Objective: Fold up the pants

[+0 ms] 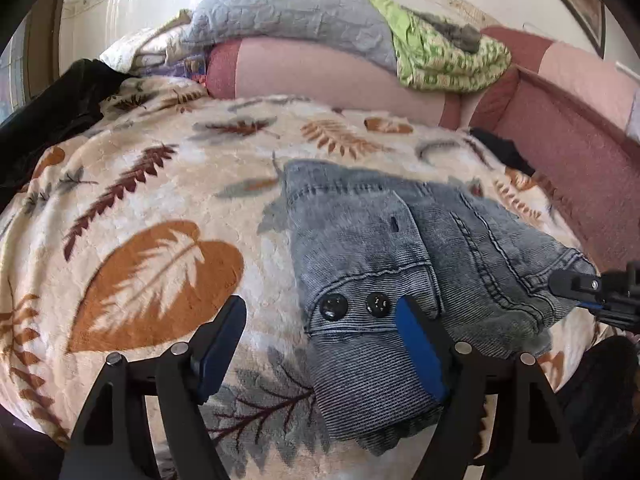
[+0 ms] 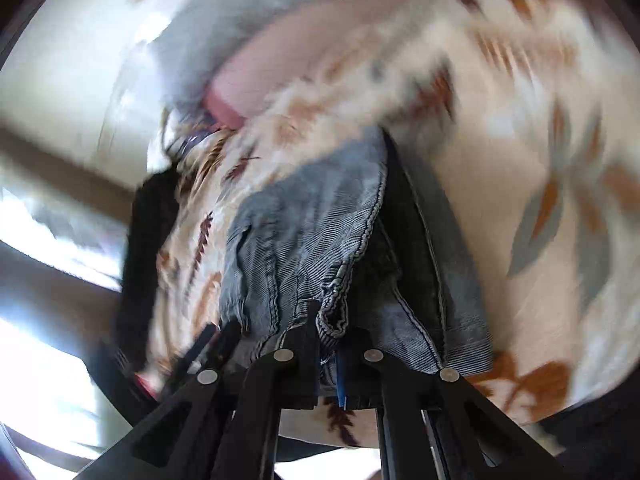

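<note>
Grey-blue denim pants [image 1: 400,256] lie folded into a compact bundle on a leaf-patterned blanket [image 1: 160,200], waistband with two black buttons [image 1: 356,306] facing me. My left gripper [image 1: 320,320] is open just above the waistband, its right pad [image 1: 420,352] over the denim and its left pad over the blanket. My right gripper [image 1: 592,292] shows at the bundle's right edge. In the blurred right wrist view it [image 2: 330,344] is shut on a hem of the pants [image 2: 304,240].
A grey pillow [image 1: 288,8] and green patterned cloth [image 1: 444,56] sit on pink cushions [image 1: 320,76] at the back. A dark garment [image 1: 52,120] lies at the left edge, and another dark cloth [image 1: 504,152] at the right by the pink sofa arm.
</note>
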